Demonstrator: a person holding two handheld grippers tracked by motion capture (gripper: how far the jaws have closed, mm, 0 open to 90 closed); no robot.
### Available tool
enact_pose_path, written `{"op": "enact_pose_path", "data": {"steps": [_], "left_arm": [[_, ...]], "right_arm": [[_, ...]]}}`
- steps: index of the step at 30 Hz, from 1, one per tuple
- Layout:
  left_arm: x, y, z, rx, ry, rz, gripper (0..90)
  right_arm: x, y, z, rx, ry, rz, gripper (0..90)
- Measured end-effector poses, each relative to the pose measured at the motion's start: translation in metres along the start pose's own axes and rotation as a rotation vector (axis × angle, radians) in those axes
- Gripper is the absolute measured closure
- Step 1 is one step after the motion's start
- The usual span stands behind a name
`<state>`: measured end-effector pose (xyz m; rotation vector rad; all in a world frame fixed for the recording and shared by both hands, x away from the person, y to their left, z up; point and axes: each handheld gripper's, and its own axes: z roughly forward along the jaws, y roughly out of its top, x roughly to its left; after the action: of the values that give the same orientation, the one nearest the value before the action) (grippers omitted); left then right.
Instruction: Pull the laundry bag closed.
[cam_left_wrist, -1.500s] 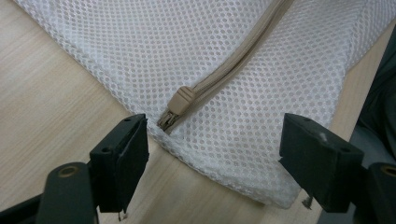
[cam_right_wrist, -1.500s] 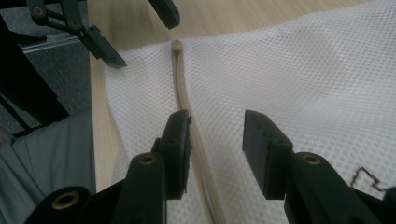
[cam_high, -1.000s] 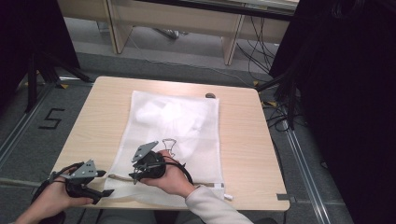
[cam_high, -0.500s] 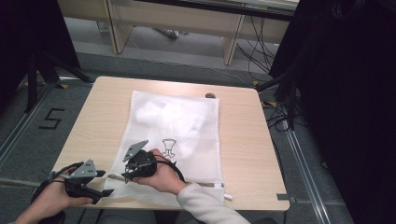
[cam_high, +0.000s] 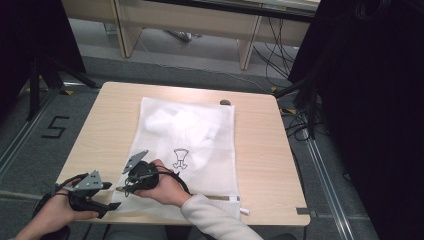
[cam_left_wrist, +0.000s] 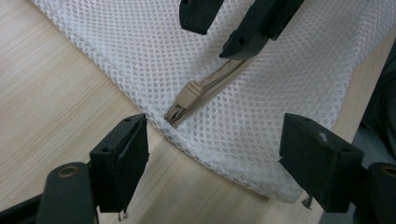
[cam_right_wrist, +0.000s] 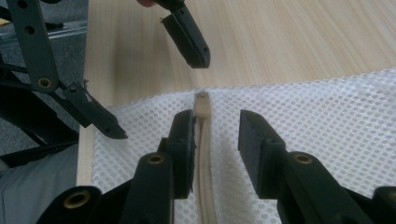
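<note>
Jaws first: my right gripper (cam_right_wrist: 215, 135) has its two black jaws a little apart, straddling the beige zipper tape (cam_right_wrist: 203, 154) of a white mesh laundry bag (cam_high: 187, 145), one jaw on each side and neither pressing on it as far as I can tell. Just past the jaw tips sits the beige zipper slider (cam_right_wrist: 201, 103), at the very end of the tape near the bag's edge.

My left gripper (cam_left_wrist: 224, 154) hovers with its jaws wide apart, holding nothing. Between and beyond them, in the left gripper view, I see the slider (cam_left_wrist: 187, 95) at the near left corner of the bag, and the right gripper's jaws coming down onto the tape behind it.

From the high view, the bag lies flat on a light wooden table (cam_high: 280, 150), filling its middle, with a crumpled white garment (cam_high: 175, 125) inside and a small black printed logo (cam_high: 180, 158) on the mesh. Both grippers (cam_high: 87, 192) (cam_high: 131, 179) work at the near left corner, close together but not touching.

I judge the work to be at the zipper stage. The tape under my right jaws looks closed, with the slider parked at its end. Gripping the slider and running it along the near edge is, I think, not yet begun.
</note>
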<state>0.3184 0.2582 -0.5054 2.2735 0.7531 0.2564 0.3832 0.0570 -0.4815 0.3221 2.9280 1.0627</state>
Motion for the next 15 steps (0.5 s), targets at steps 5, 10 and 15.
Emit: {"op": "enact_pose_path", "data": {"steps": [5,10,15], "left_arm": [[0.0001,0.0001,0.0,-0.001,0.0,0.002,23.2],[0.0001,0.0002,-0.0001,-0.003,0.001,0.001,23.2],[0.0002,0.0,-0.0002,-0.005,0.01,-0.006,23.2]], "right_arm": [[-0.0009,0.0012,0.0035,0.016,-0.008,-0.016,67.3],[-0.0003,0.0028,0.0057,0.003,0.01,-0.007,67.3],[0.0009,0.0056,0.0095,0.006,0.015,-0.006,67.3]]}}
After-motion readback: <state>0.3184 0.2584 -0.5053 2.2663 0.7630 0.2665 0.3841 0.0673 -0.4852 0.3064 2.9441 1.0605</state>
